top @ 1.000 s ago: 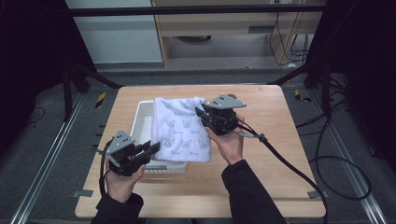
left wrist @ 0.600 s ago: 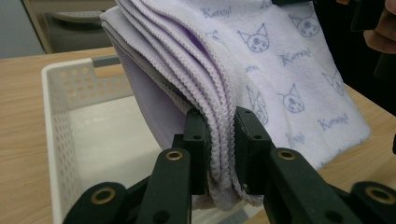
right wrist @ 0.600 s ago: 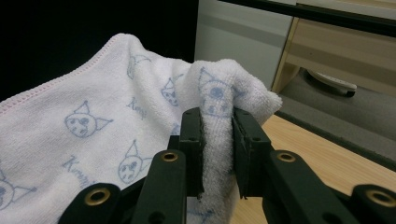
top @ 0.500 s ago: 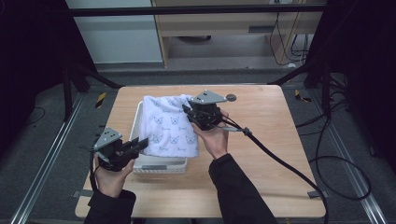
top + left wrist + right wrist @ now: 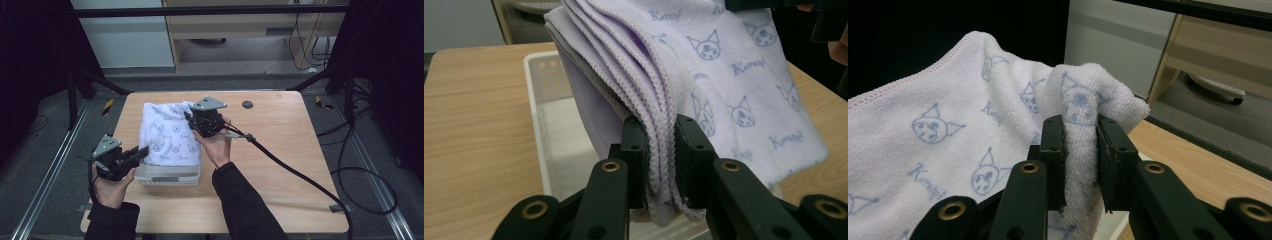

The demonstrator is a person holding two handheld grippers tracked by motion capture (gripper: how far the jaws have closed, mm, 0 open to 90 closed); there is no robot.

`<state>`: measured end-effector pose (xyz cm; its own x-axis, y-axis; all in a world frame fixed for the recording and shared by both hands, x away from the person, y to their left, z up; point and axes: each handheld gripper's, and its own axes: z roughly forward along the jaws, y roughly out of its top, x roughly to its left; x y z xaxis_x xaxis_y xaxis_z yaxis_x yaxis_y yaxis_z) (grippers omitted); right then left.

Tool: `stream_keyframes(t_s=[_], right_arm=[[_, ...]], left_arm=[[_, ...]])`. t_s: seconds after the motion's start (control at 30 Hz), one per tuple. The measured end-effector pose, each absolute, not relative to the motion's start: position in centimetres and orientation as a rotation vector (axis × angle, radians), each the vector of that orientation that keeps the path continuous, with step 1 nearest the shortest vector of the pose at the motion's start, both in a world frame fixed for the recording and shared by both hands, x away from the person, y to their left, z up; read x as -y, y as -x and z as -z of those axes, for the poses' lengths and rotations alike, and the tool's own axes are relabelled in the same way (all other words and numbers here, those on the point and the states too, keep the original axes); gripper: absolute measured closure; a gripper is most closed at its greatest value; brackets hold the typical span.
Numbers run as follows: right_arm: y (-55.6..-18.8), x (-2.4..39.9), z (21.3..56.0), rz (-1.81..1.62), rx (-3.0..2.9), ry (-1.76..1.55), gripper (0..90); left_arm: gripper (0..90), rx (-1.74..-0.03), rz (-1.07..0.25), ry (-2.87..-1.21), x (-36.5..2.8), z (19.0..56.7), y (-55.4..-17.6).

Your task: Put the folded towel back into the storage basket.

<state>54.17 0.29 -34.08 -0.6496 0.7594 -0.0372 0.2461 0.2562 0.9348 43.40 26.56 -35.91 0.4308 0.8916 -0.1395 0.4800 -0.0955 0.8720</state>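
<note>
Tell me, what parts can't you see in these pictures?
- High view: the towel covers most of the white basket, so its contents are hidden.
- Left gripper view: the left gripper jaws hide the towel's pinched edge.
- Right gripper view: the right gripper blocks the basket.

My grip: my left gripper (image 5: 659, 160) pinches the towel's (image 5: 734, 75) stacked, folded edges.
Below: white basket (image 5: 541, 115), towel hanging over it.
Surface: wooden table (image 5: 474, 110).

A lab or workshop recording bay. A bare wooden table (image 5: 280, 150) stands on grey floor between metal floor rails (image 5: 45, 175). Black frame struts (image 5: 320, 75) surround it and loose cables (image 5: 370, 175) trail across the floor.
</note>
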Motion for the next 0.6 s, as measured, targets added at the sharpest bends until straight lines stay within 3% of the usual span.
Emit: stream_keyframes(t_s=[0.6], right_arm=[[-55.8, -2.2, 36.8, -1.349, -2.09, -0.936, 75.3]], left_arm=[[75.8, -1.27, -0.552, -1.777, -27.4, 37.9, -44.6]])
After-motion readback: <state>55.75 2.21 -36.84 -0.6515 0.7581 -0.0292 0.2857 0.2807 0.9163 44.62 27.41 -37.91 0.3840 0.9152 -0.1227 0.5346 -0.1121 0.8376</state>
